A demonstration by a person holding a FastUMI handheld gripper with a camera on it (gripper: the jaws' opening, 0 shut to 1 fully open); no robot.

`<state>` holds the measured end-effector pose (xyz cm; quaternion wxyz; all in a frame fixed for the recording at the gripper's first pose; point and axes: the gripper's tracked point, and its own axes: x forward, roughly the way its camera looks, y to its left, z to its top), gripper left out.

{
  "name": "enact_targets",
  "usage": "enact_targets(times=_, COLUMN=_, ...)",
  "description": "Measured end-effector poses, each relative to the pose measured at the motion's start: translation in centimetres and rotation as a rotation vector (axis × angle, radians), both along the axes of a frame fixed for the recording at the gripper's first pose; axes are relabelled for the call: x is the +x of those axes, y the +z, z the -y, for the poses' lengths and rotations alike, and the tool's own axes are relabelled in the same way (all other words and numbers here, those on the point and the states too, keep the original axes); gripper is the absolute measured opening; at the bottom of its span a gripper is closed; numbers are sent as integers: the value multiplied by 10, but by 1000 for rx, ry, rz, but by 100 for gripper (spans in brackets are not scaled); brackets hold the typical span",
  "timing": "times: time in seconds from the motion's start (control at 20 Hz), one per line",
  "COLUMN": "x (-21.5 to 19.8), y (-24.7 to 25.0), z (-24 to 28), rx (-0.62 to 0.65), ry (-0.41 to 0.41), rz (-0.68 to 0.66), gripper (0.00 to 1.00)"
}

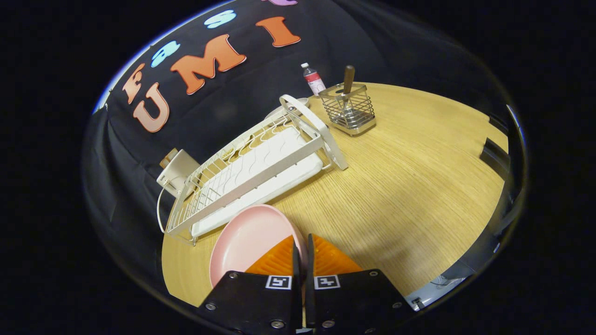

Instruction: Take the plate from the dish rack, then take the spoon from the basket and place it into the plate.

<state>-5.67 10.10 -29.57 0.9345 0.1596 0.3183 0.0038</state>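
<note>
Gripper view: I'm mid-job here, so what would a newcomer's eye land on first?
The pink plate first: its rim is pinched between the closed jaws of the gripper, just in front of the white dish rack. Beyond the rack, a wire basket holds the wooden-handled spoon upright on the wooden table.

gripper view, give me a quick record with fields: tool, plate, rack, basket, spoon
tool: fingers closed on the rim of the pink plate
plate: out of the rack, held over the wooden table
rack: white dish rack beyond the plate, no dishes visible in it
basket: wire basket beyond the rack
spoon: upright in basket, handle up
</note>
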Motion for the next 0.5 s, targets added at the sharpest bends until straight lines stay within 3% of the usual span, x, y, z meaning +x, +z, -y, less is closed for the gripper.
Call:
enact_targets(times=0.3, x=9, y=5, z=3, rx=6, ry=5, rz=3, gripper=9)
enact_targets(times=0.45, x=15, y=15, z=7, rx=19, ry=2, rz=15, gripper=27)
enact_targets(times=0.5, x=15, y=18, z=13, rx=12, ry=-8, rz=15, gripper=39)
